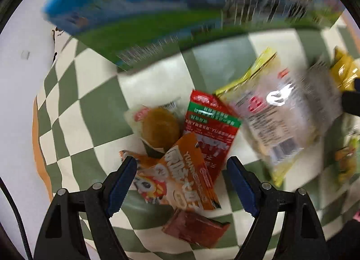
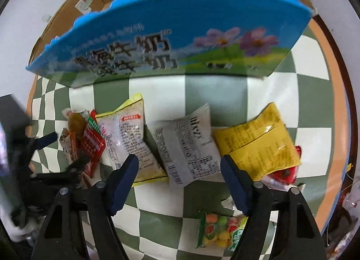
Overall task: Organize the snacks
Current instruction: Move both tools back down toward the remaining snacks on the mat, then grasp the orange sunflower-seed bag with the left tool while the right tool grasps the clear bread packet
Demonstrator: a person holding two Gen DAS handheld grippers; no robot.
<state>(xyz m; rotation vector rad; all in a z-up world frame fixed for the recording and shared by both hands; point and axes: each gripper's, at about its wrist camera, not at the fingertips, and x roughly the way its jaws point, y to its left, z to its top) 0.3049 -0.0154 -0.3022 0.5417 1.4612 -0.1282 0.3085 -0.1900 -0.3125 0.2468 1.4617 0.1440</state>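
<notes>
Orange packet [image 1: 180, 176] (between open fingers)

My left wrist camera looks steeply down along my own two fingers, close over the checked cloth [image 1: 101, 106], with the orange packet [image 1: 180, 176] and red packet [image 1: 211, 129] right below. My right wrist camera points down the same way from a little farther off, over the white packet [image 2: 186, 145] and yellow packet [image 2: 256, 145]. Both views share the blue box [image 2: 171, 41], the cloth and the clear packet with yellow-green edges [image 1: 270, 113]; my left gripper [image 2: 65, 154] shows at the right view's left edge.
</notes>
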